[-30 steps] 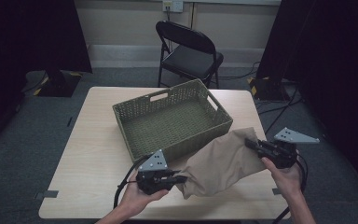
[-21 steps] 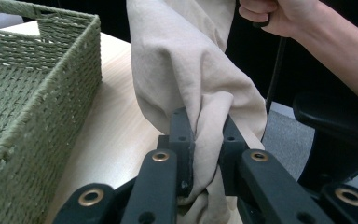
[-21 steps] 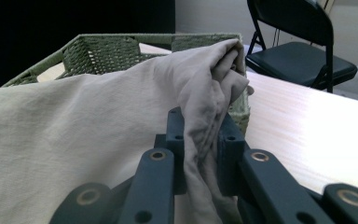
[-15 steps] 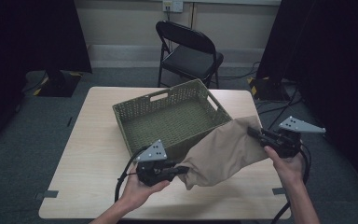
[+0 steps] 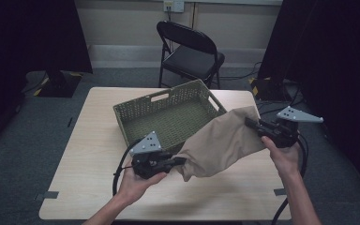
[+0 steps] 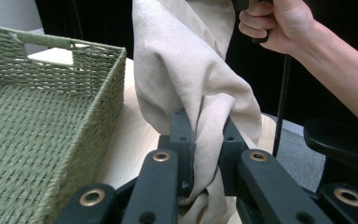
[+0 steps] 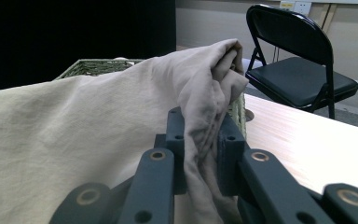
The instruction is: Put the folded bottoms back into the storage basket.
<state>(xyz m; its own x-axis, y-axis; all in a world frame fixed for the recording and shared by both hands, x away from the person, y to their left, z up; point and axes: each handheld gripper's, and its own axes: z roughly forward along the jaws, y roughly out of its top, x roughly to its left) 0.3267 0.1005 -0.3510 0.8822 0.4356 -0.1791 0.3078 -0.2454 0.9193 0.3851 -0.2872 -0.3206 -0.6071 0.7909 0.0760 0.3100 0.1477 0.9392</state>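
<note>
A beige cloth [image 5: 220, 140] hangs stretched between my two grippers above the table's front right part. My left gripper [image 5: 180, 161] is shut on the cloth's lower left end, just in front of the green woven basket [image 5: 168, 119]. In the left gripper view the jaws pinch a bunched fold of the cloth [image 6: 205, 135], with the basket [image 6: 37, 121] to the left. My right gripper [image 5: 251, 123] is shut on the cloth's upper right end, held higher near the basket's right corner. The right gripper view shows the cloth [image 7: 205, 126] clamped between its jaws.
The light wooden table [image 5: 93, 140] carries the basket at its middle back. A black folding chair [image 5: 190, 51] stands behind the table. Dark curtains hang at both sides. Cables trail from both grippers.
Both grippers have lifted the cloth off the table. The right gripper rose and moved back toward the basket's corner, and the left gripper came up slightly; the cloth now hangs taut between them.
</note>
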